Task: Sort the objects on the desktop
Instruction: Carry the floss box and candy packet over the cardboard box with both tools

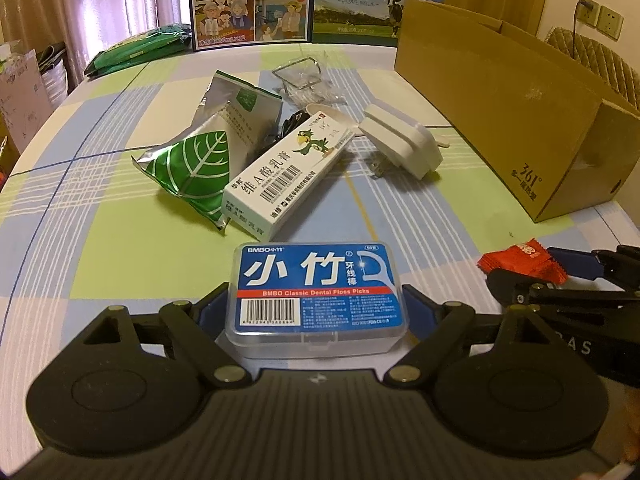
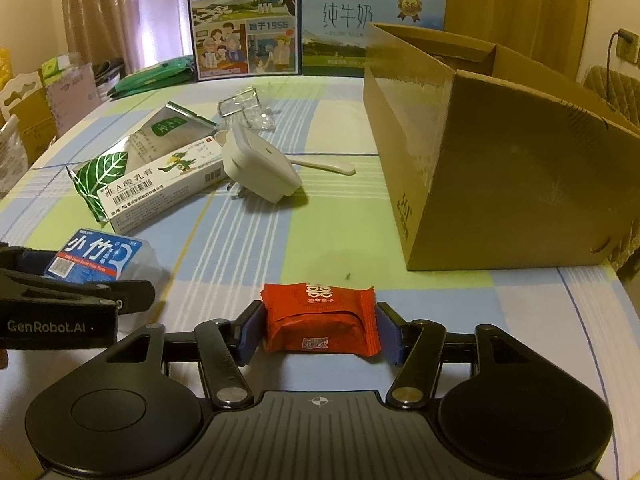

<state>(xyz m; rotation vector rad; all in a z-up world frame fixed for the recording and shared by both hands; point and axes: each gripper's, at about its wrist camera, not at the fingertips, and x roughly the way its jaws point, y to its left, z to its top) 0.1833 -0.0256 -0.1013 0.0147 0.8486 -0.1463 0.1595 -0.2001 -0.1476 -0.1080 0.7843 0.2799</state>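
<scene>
Left gripper (image 1: 316, 312): closed onto the floss box (image 1: 318, 296), blue pads touching both short sides; box low over the tablecloth (image 1: 120, 240), maybe resting on it, cannot tell.
Right gripper (image 2: 318, 328): narrowed around the red candy packet (image 2: 320, 318), pads touching the crimped ends; lifted or not, cannot tell.
Step in hand: pick-up of two small items together, one in each claw.
Carton (image 2: 500, 184): open cardboard box, standing to the right, well apart from both claws; probably the place for sorted things.
Left on the table: white ointment box (image 1: 280, 180), green leaf pouch (image 1: 196, 176), white plug adapter (image 1: 400, 144), near each other in the middle.
Next move: lifting clear, then carrying over the carton rim before release; candy first, being nearer.
</scene>
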